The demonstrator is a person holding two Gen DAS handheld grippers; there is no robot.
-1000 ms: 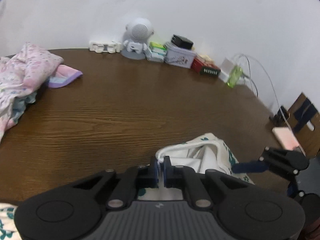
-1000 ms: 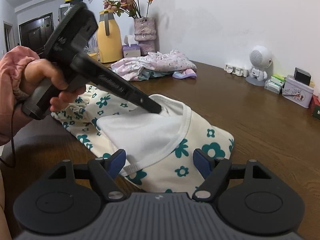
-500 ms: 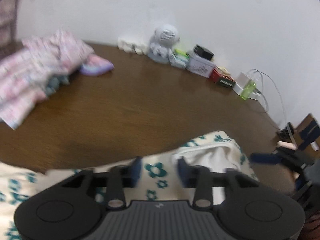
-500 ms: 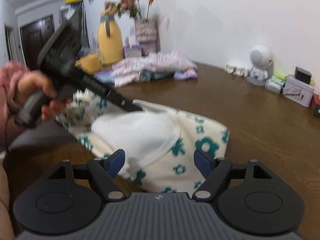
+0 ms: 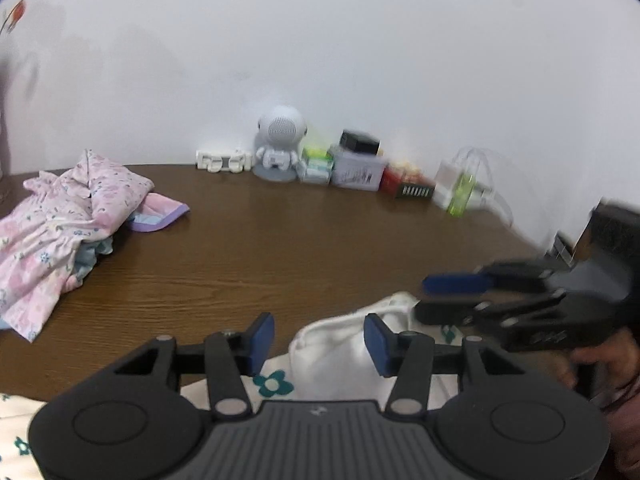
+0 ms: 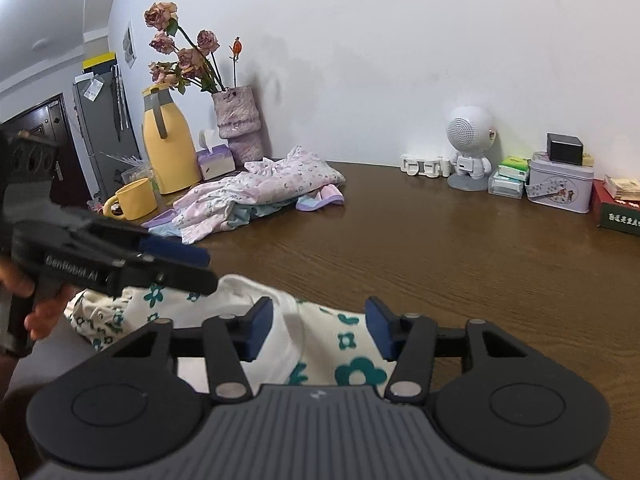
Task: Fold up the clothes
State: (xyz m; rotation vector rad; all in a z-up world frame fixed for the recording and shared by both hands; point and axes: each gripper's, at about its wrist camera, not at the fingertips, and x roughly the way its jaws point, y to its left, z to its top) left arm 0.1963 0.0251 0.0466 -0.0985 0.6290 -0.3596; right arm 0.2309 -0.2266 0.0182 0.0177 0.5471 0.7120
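My left gripper is wide open and holds nothing; its blue pads straddle the white lining of the garment, above the cloth. My right gripper is likewise wide open and empty, its pads on either side of the garment's flower-print face. In the left view the right gripper enters from the right, blurred, fingers apart, just beside the garment's upper edge. In the right view the left gripper enters from the left, held in a hand, its tips over the garment's far edge. The garment lies bunched at the near edge of the table. Well apart, at the far left, lies a pile of pink clothes. Along the wall stand a speaker, tin and boxes
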